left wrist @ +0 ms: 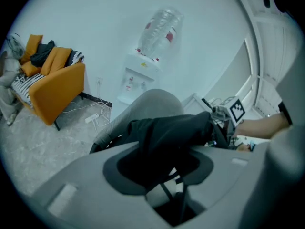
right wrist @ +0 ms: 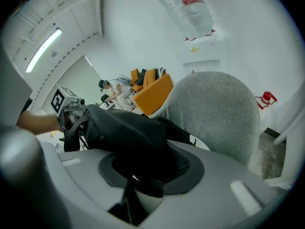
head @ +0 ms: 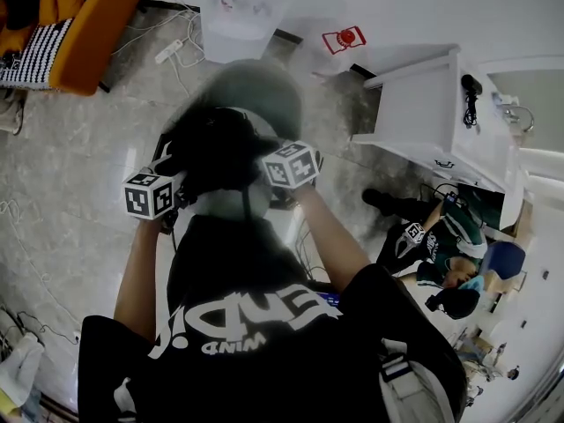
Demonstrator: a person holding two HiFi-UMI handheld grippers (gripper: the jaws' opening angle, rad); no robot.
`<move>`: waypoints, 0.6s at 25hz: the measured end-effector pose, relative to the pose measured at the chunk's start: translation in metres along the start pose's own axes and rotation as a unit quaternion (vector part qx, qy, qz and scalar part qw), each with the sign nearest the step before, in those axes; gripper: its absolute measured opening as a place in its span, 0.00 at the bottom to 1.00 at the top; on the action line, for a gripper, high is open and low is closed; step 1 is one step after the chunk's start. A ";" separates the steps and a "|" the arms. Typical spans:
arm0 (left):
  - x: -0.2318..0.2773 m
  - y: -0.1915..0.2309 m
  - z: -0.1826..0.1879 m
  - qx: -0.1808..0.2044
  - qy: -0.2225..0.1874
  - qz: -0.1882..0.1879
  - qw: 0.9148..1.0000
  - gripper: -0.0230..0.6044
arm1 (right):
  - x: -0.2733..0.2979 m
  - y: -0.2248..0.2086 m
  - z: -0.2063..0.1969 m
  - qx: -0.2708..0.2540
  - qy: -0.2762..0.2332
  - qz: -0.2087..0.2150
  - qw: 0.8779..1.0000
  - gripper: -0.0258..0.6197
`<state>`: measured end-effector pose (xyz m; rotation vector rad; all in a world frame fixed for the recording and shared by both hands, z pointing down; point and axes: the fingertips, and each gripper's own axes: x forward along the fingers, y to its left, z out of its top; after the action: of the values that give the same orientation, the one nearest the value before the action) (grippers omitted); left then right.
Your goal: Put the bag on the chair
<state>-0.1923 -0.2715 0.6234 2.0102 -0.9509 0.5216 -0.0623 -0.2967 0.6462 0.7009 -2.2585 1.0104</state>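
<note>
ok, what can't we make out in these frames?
- Seat of the chair: head view, covered by the bag and smeared by motion blur; whether the bag touches it is unreadable.
- Bag straps and outline: both gripper views, the black fabric reads as one dark mass.
- Labels on the water dispenser: left gripper view, too small.

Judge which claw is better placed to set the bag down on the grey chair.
Right, narrowly. Both claws are shut on the black bag, but the right claw sits farther forward, with the grey chair close ahead of it. The left claw sits slightly farther back.
</note>
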 end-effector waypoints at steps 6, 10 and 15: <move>-0.018 -0.019 -0.010 0.017 0.006 0.017 1.000 0.31 | -0.021 0.008 -0.019 -0.023 0.025 -0.017 0.999 0.22; -0.029 -0.034 -0.021 0.039 0.015 0.028 0.999 0.32 | -0.038 0.013 -0.035 -0.034 0.031 -0.028 0.999 0.23; -0.036 -0.050 -0.038 0.059 0.032 0.038 0.997 0.32 | -0.053 0.018 -0.053 -0.052 0.042 -0.041 0.997 0.23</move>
<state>-0.1765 -0.2061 0.5961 2.0558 -0.9797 0.6943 -0.0219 -0.2327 0.6311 0.6883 -2.1738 0.8598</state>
